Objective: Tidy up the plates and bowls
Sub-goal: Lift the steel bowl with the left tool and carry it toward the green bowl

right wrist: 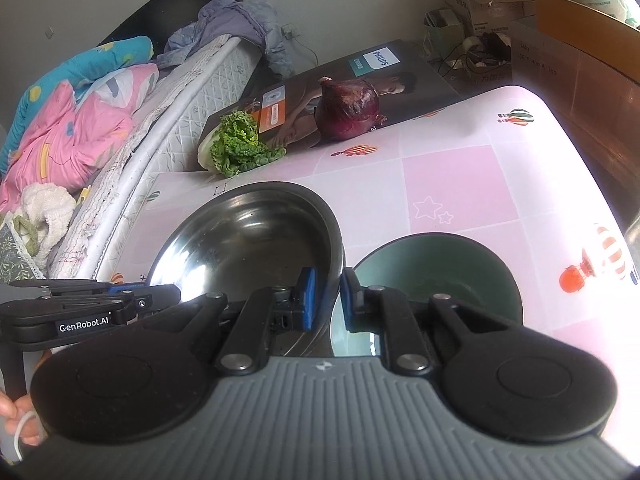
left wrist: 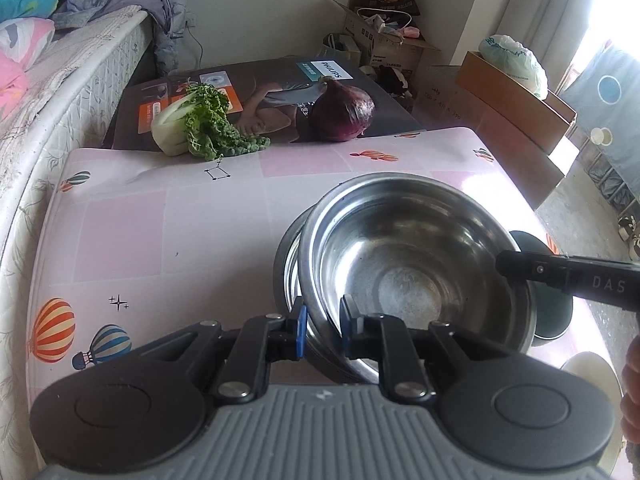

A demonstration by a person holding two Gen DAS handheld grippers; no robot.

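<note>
Stainless steel bowl (left wrist: 404, 264), large, shiny, tilted; its near rim sits between the blue pads of the left gripper (left wrist: 323, 330), whose jaws are pressed nearly together, pinching that rim. Same bowl's opposite rim is pinched by the right gripper (right wrist: 327, 300), jaws likewise nearly closed on the thin metal wall; in the left wrist view that gripper's black finger reaches in over the bowl's right edge. Both grips are on one bowl, from facing sides

Second steel bowl (left wrist: 289, 264), partly visible under and to the left of the first, the held one overlapping it; whether the two touch cannot be told

Green bowl (right wrist: 440, 276), dark outside, pale green inside, on the table just right of the steel bowl and directly ahead of the right gripper's right finger

White dish (left wrist: 588, 372), only an edge in view at the table's near right corner

Table (left wrist: 160, 220), covered with a pink and white checked cloth printed with hot-air balloons

Far edge of table: bok choy (left wrist: 192, 128) at left, red onion (left wrist: 344, 112) to its right, both beside a printed Philips carton (left wrist: 272, 80)

Bed (right wrist: 80, 120) with pink bedding along the left side
</note>
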